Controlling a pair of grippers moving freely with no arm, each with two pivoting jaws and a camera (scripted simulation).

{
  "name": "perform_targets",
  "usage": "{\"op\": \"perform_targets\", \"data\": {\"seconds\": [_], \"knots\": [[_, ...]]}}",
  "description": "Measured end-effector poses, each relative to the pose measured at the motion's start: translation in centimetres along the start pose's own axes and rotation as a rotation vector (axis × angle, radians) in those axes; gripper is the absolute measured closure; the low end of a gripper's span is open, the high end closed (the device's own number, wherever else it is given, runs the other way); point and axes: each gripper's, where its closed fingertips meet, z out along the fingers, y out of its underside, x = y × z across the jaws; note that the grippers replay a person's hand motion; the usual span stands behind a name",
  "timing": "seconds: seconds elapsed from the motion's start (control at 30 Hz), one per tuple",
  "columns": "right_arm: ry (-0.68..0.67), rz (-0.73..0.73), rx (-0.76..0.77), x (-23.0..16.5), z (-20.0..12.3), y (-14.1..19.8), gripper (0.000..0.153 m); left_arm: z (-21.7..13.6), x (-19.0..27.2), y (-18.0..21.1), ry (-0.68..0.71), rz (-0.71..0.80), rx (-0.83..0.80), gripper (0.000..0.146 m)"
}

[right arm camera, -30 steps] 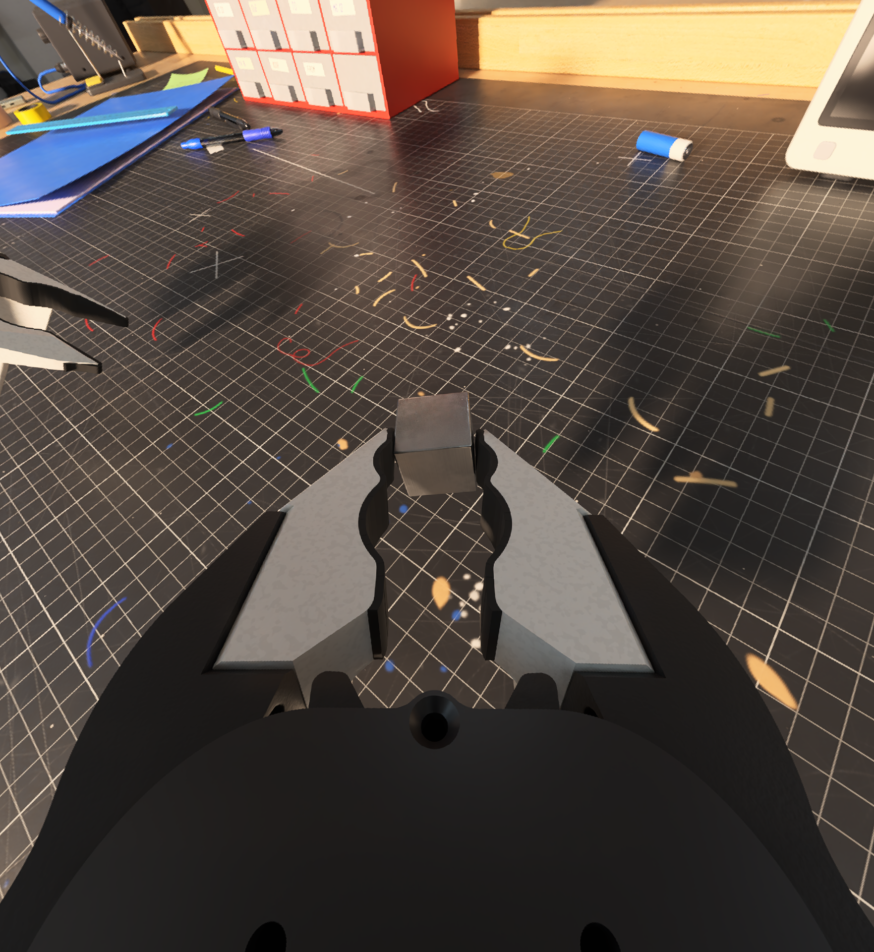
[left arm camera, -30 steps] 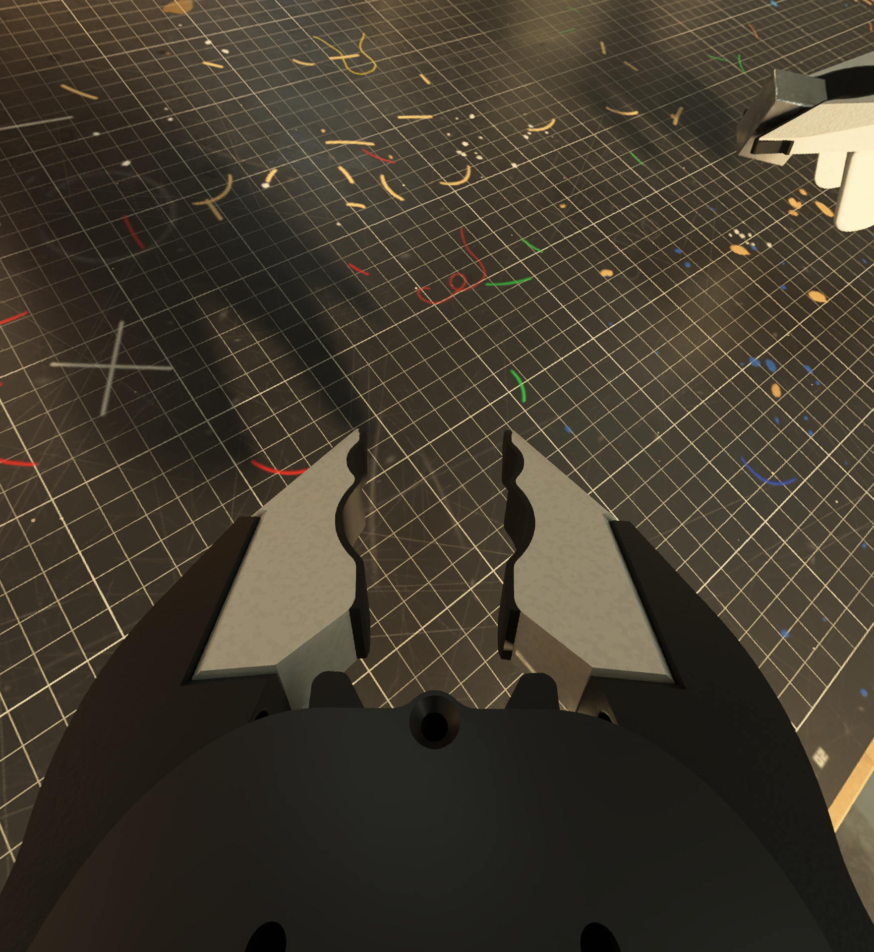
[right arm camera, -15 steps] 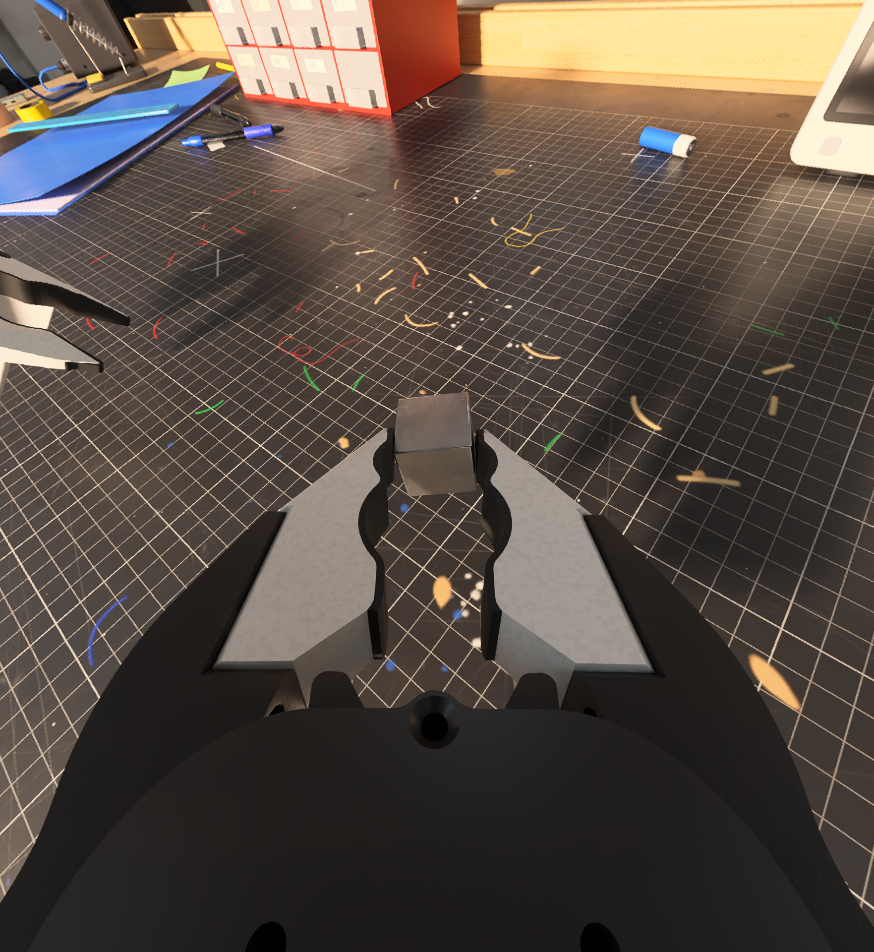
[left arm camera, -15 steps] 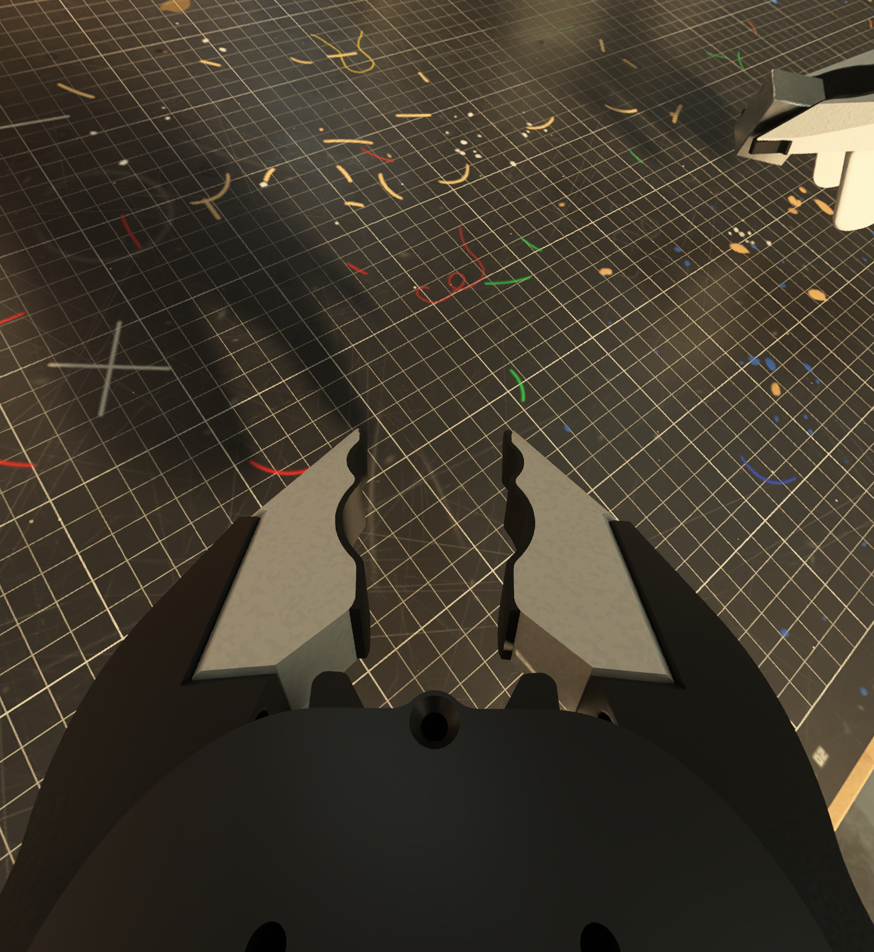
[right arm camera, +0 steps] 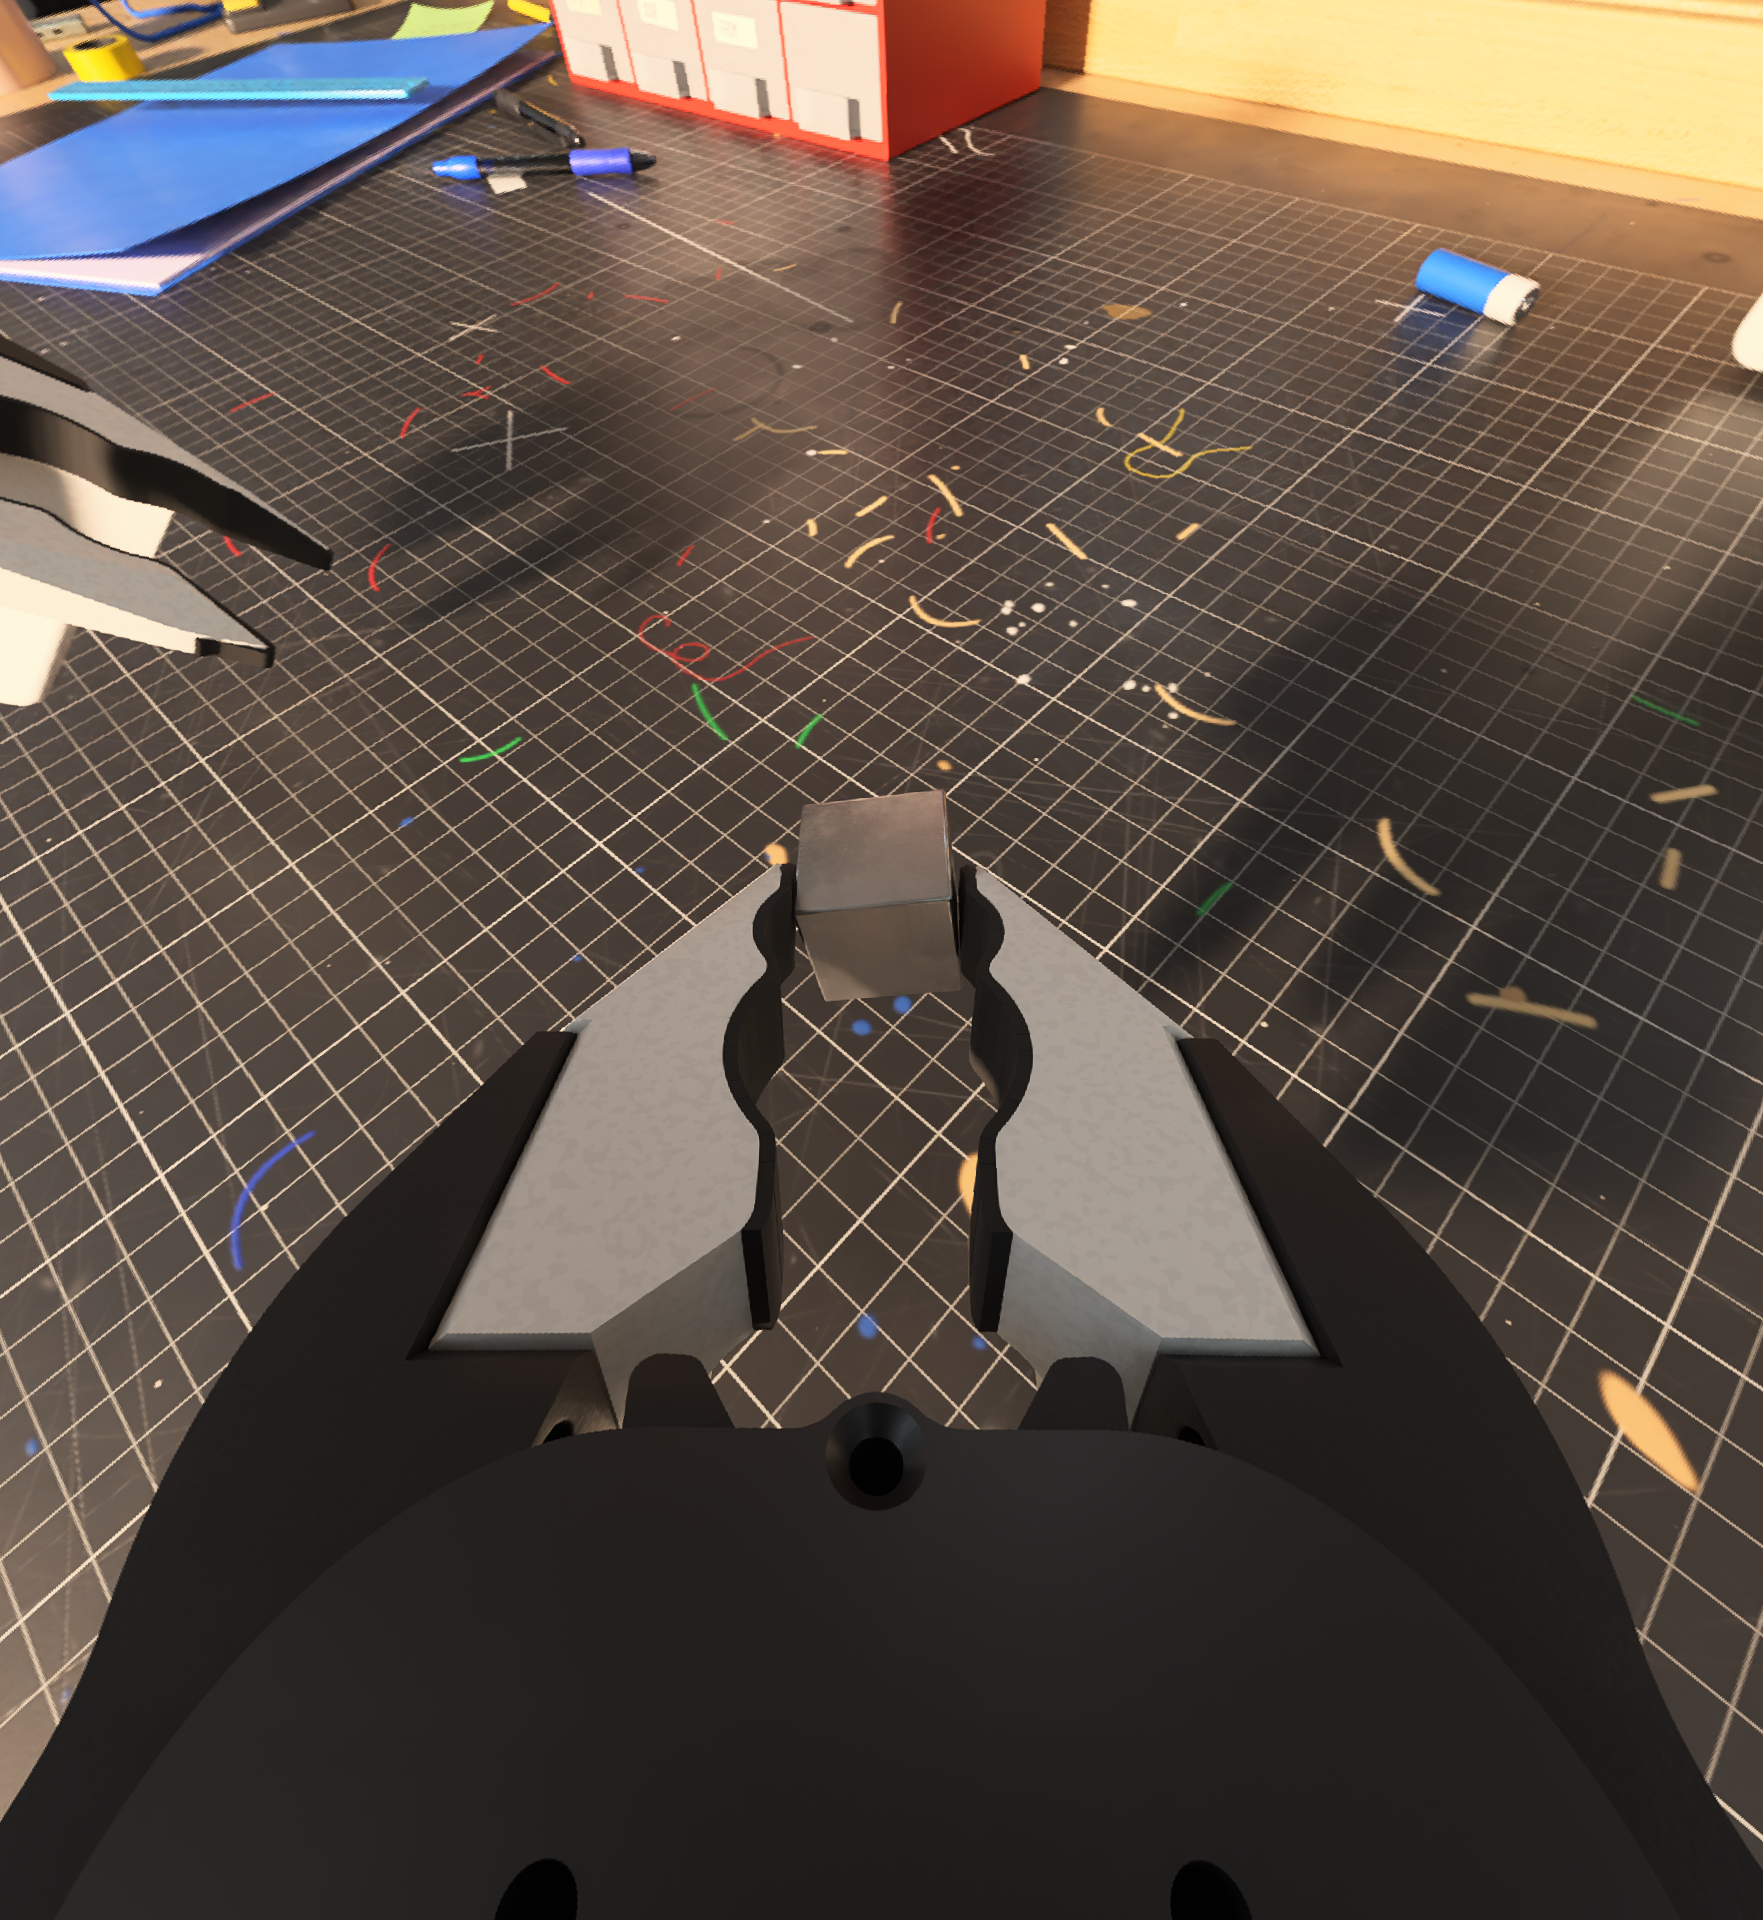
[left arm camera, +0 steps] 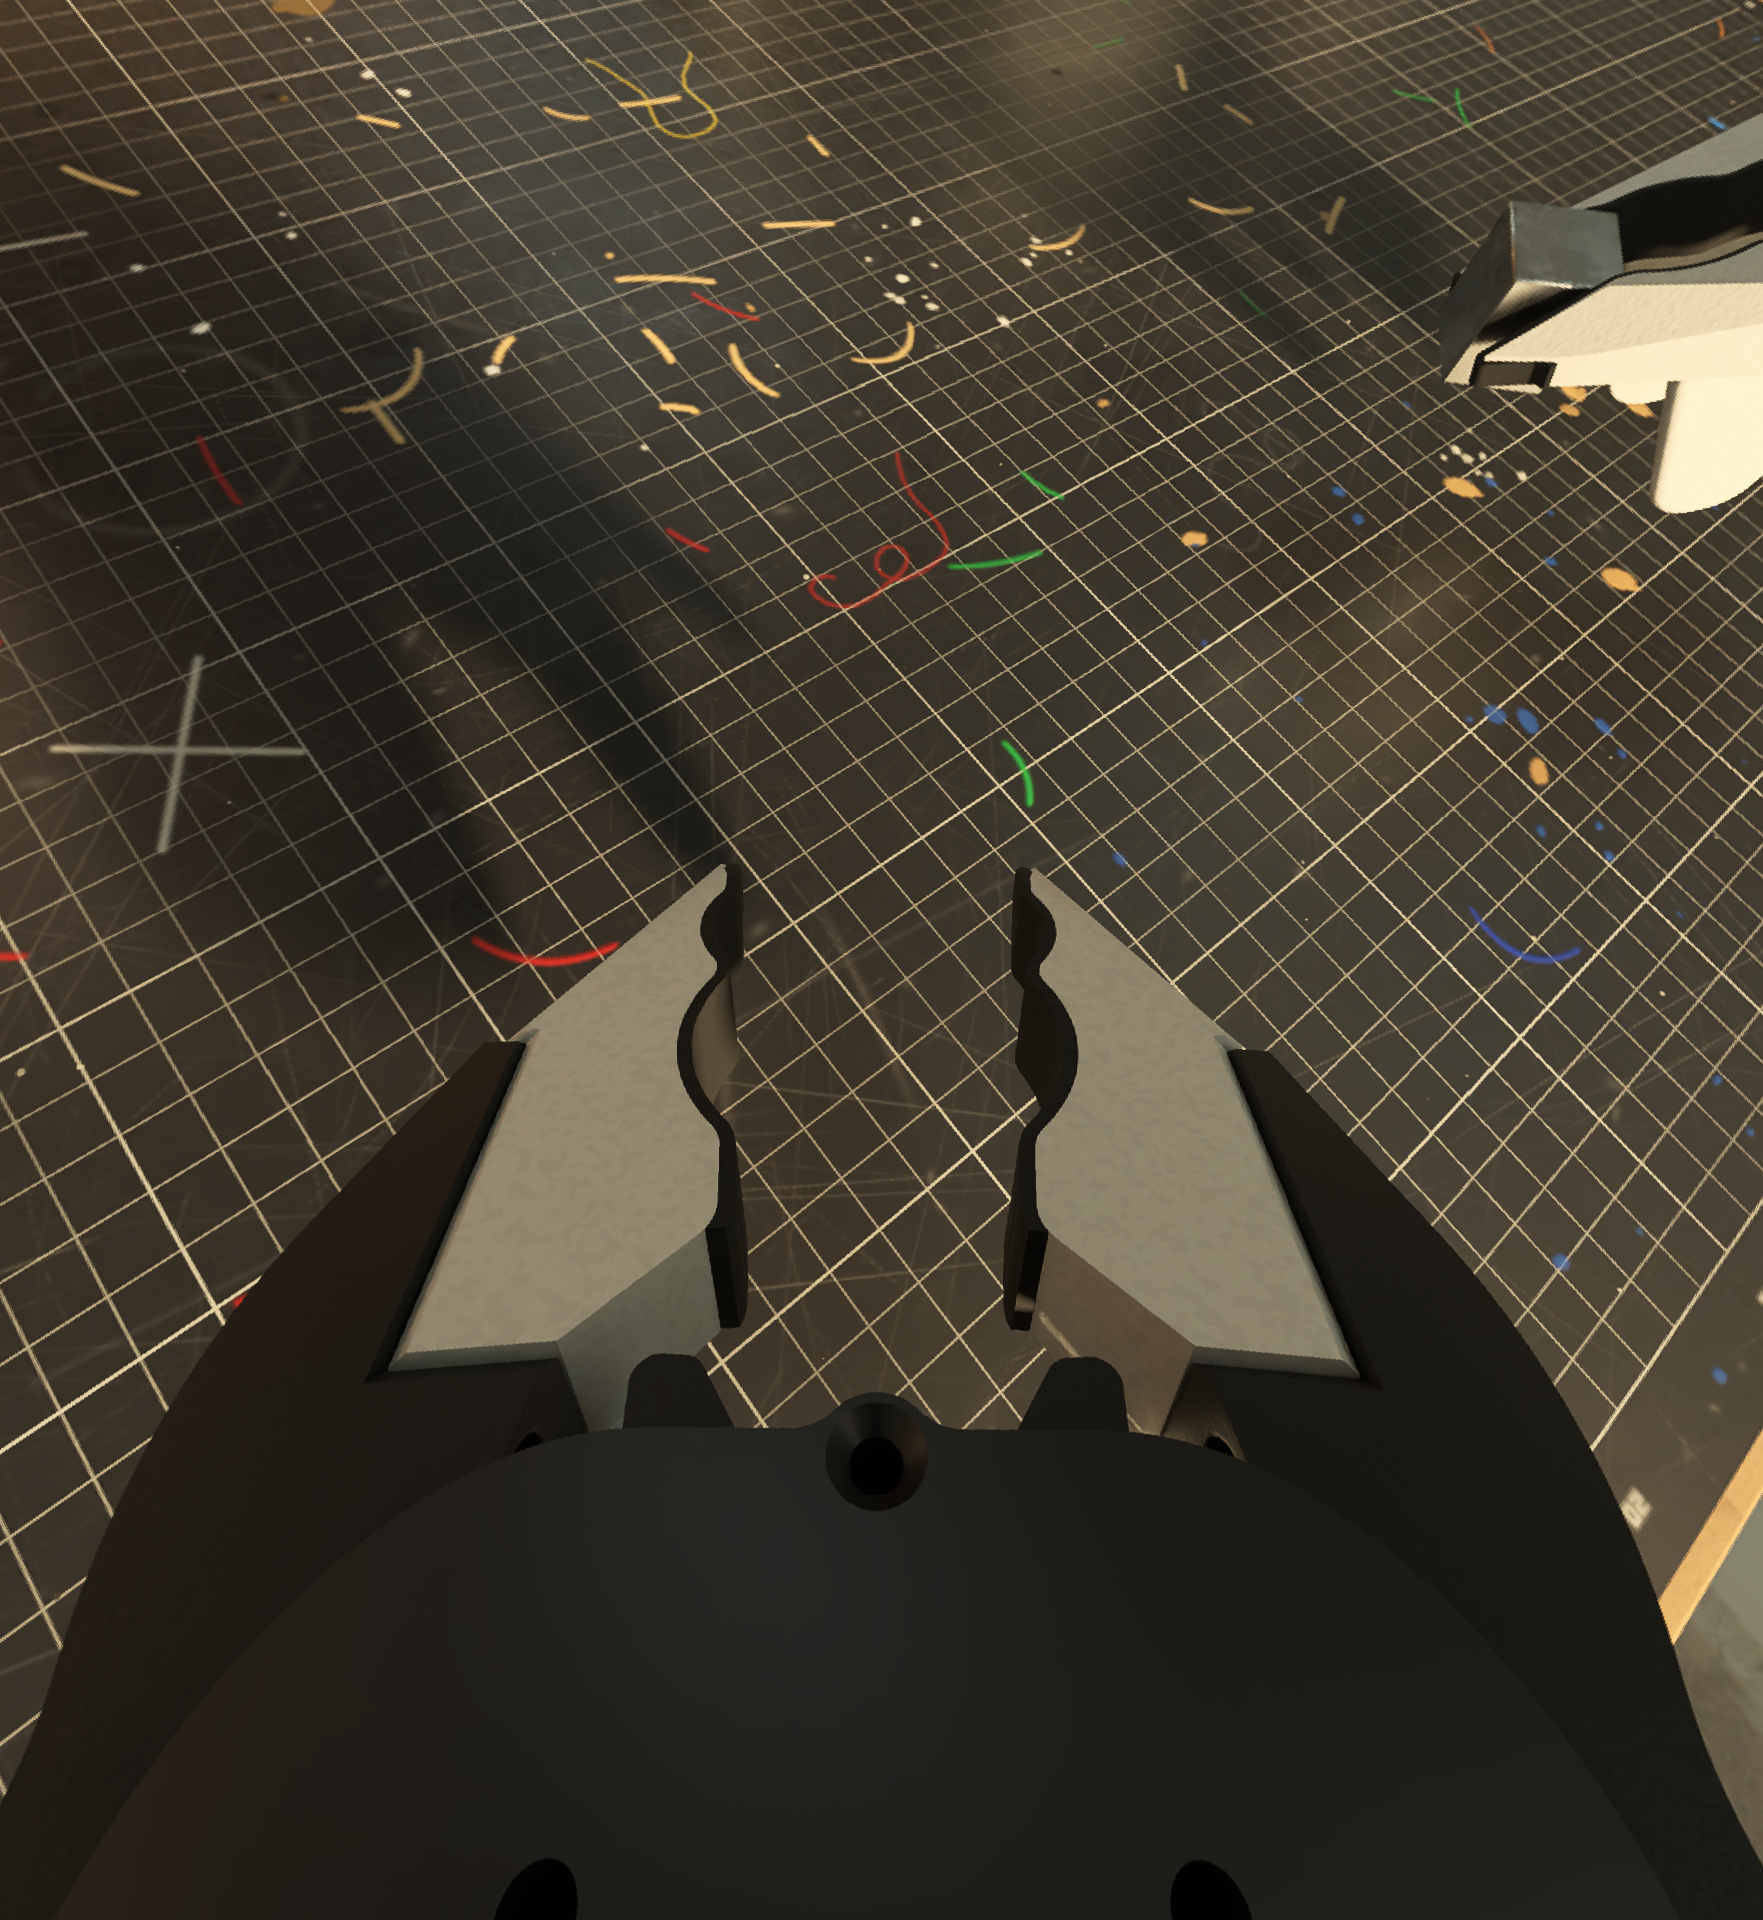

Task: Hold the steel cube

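Steel cube (right arm camera: 877, 904) at frame centre: we pinch it in right gripper (right arm camera: 875, 894) jaws, clear of surface (right arm camera: 1272, 644); left gripper (left arm camera: 875, 914) jaws wide, empty.

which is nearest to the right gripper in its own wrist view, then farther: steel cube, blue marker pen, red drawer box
From the right gripper:
1. steel cube, pinched at the tips of its jaws.
2. blue marker pen, far ahead to the left on the mat.
3. red drawer box, a little beyond the pen at the back edge.
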Motion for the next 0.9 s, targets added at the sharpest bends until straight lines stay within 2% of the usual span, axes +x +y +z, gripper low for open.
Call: {"op": "perform_targets", "data": {"seconds": [0.47,0.9], "knots": [[-0.074,-0.053,-0.012,-2.3,0.5,0.1,0.122,1.1,2.4,-0.5,0.087,0.028,-0.009,0.096],[-0.082,-0.074,-0.031,-2.8,0.7,0.3,0.122,0.7,2.2,-0.9,0.085,0.001,0.016,0.096]]}}
